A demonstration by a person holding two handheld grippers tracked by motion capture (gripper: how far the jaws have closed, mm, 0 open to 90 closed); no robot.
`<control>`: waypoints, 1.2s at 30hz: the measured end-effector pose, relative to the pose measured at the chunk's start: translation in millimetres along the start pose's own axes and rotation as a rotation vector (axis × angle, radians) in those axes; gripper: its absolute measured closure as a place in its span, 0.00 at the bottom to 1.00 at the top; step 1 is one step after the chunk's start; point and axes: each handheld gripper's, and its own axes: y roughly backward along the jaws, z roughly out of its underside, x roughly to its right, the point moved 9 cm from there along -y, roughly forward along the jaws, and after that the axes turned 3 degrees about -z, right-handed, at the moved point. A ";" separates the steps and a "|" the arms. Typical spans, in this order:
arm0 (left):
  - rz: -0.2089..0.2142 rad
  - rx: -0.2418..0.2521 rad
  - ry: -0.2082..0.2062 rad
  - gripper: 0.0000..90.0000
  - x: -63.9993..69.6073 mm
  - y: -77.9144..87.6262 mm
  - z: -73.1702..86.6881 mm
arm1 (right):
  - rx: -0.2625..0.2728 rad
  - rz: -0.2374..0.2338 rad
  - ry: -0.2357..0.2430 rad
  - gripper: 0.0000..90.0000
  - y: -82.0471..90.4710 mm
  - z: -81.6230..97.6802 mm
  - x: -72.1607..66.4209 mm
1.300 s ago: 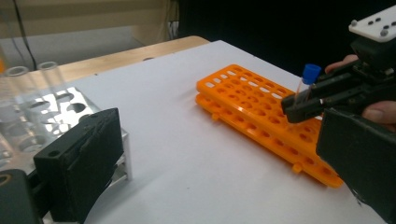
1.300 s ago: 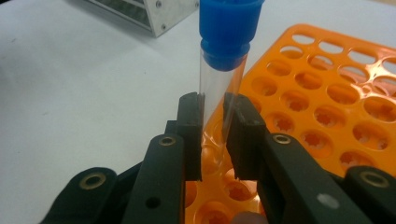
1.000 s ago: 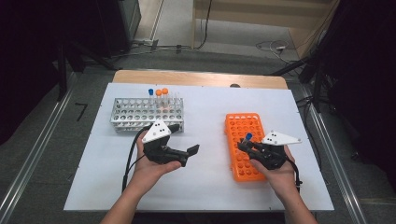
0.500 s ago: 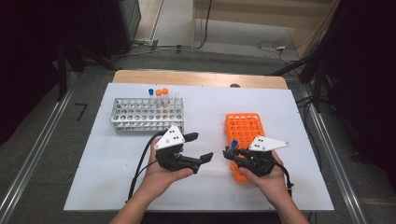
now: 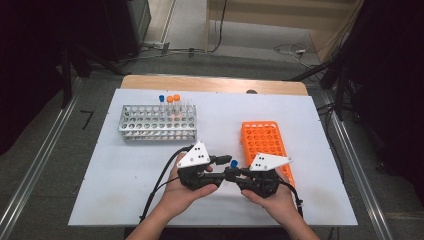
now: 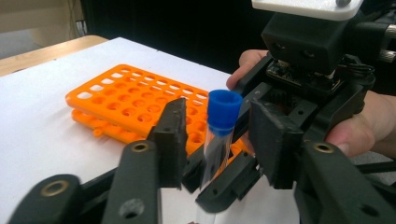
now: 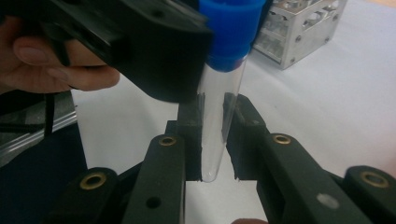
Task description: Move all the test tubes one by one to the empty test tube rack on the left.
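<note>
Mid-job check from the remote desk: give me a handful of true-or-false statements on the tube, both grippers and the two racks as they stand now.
1. The right gripper is clamped on the clear body of the blue-capped tube. True.
2. The left gripper already squeezes the tube. False: its jaws have just been closing, with the tube between them, but in the left gripper view gaps remain on both sides.
3. The orange rack lies flat on the white table with its holes empty. True.
4. The metal rack holds no tubes. False: a blue-capped and orange-capped tubes stand near its back right.
5. The tube sits in the orange rack. False: it is held in the air between the grippers.
</note>
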 end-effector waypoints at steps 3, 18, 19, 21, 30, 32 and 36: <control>0.001 -0.005 -0.011 0.72 0.9 -1.7 1.5 | -0.005 -0.013 0.009 0.83 -1.7 0.1 -3.7; -0.042 0.039 0.010 0.85 -14.1 8.7 -6.1 | 0.055 -0.051 0.005 0.62 6.3 -3.4 -1.5; -0.050 0.044 0.013 0.85 -17.7 10.8 -6.9 | 0.065 -0.046 0.004 0.56 8.5 -3.6 0.6; -0.070 0.044 0.013 0.85 -25.3 15.7 -7.7 | 0.079 -0.031 -0.002 0.43 13.1 -3.9 5.4; -0.176 0.057 0.032 0.85 -67.1 41.8 -13.5 | 0.090 0.012 -0.007 0.03 30.9 3.2 28.6; -0.212 0.071 0.044 0.85 -80.0 50.7 -17.3 | 0.099 0.013 -0.016 0.00 35.5 5.3 33.9; -0.281 0.082 0.042 0.85 -104.9 65.4 -22.9 | 0.133 0.018 -0.039 0.00 46.8 7.3 45.0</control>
